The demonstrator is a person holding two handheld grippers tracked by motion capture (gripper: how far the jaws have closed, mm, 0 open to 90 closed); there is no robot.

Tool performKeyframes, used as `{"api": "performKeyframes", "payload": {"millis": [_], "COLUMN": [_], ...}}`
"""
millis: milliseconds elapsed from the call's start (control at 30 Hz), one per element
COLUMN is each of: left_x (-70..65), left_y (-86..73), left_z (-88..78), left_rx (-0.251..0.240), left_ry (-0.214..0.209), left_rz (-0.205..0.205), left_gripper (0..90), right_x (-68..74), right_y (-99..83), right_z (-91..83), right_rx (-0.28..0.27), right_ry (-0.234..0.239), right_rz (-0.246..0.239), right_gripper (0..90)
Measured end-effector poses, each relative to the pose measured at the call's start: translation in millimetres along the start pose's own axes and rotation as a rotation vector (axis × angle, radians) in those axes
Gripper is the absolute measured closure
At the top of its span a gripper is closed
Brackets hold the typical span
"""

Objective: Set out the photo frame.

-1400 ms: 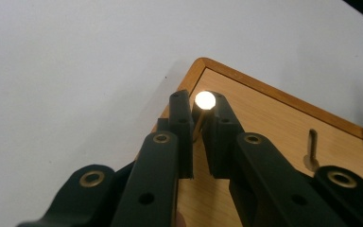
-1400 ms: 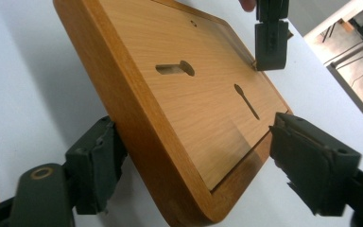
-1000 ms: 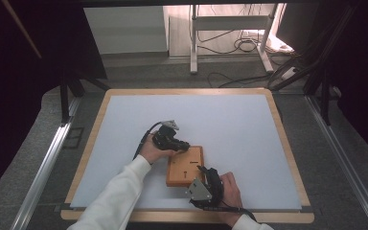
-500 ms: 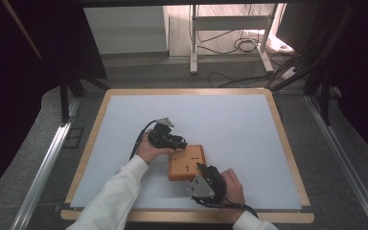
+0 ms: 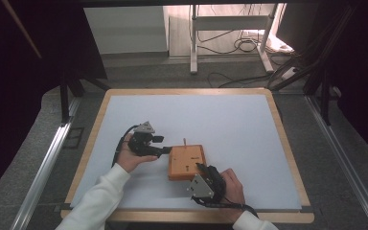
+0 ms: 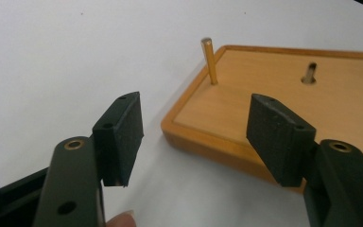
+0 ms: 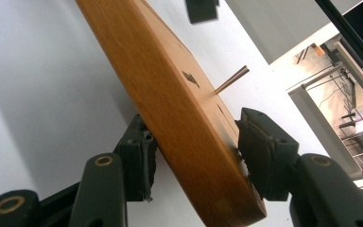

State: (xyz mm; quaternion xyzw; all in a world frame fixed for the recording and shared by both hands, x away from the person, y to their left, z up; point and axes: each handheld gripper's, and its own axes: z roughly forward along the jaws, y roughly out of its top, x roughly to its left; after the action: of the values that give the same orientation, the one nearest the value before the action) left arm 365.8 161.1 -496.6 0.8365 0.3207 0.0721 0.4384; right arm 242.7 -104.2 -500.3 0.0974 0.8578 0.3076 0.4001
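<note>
Right claw [image 7: 194,156] clamps the wooden board [image 7: 170,109] (its far end cut off); left claw [image 6: 194,137], just opened, holds nothing.

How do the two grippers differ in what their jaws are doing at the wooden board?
The left gripper has just been opening; its jaws stand apart with nothing between them, short of the wooden board. The right gripper clamps the board's near edge. The left comes from the board's side, the right from the front. Both have black jaws.

Wooden board's [image 7: 179,118] near corner behind the right jaws.
</note>
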Motion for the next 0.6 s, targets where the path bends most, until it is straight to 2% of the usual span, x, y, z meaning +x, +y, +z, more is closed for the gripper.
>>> {"api": "performKeyframes", "payload": {"millis": [433, 600], "left_x": [-7.6, -9.6], "left_y": [-43.2, -52.1], "left_z": [-23.8, -29.1], "left_rx": [0.017, 0.023], "left_ry": [0.013, 0.021], "left_rz": [-0.008, 0.0], "left_gripper": [33.4, 33.0], "right_x": [-5.7, -9.1], "right_y": [4.9, 7.8], "right_z": [0.9, 0.8], "right_rx": [-0.012, -0.007], "right_ry": [0.012, 0.018], "right_rz": [-0.003, -0.016], "right_gripper": [51.4, 52.8]}}
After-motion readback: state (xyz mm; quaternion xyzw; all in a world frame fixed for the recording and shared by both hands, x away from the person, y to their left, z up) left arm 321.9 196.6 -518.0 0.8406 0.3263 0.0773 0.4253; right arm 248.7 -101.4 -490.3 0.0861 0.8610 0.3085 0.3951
